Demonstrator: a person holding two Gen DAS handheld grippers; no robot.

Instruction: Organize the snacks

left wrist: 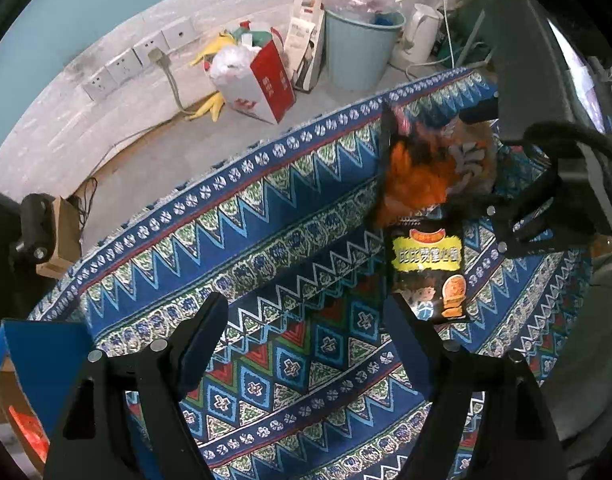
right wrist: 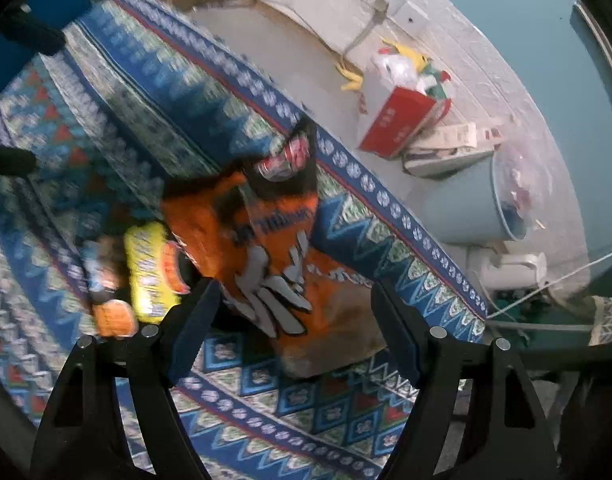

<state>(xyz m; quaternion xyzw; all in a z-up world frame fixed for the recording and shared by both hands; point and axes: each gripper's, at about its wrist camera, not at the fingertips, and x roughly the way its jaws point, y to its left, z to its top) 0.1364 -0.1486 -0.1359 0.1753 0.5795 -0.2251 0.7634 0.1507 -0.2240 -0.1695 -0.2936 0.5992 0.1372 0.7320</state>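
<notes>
While both of your tools point steeply down at the counter, neither grips anything. Your left tool point(left wrist: 306, 344) stands with its jaws spread wide over the patterned cloth point(left wrist: 234, 240), nothing but bare cloth between them. The black snack bag point(left wrist: 428, 276) with the yellow label lies flat on the cloth just beyond the right finger of that tool, its near corner hidden behind that finger, so you cannot tell whether they touch. The orange snack bag point(left wrist: 422, 172) lies beyond the black bag, overlapping its far end. Your right tool point(right wrist: 294, 328) is also spread wide, and in its view the near end of the orange snack bag sits between the two fingers, with neither pad pressing it. A light blue bin point(left wrist: 360, 52) stands on the floor beyond the orange bag, past the cloth's edge.
</notes>
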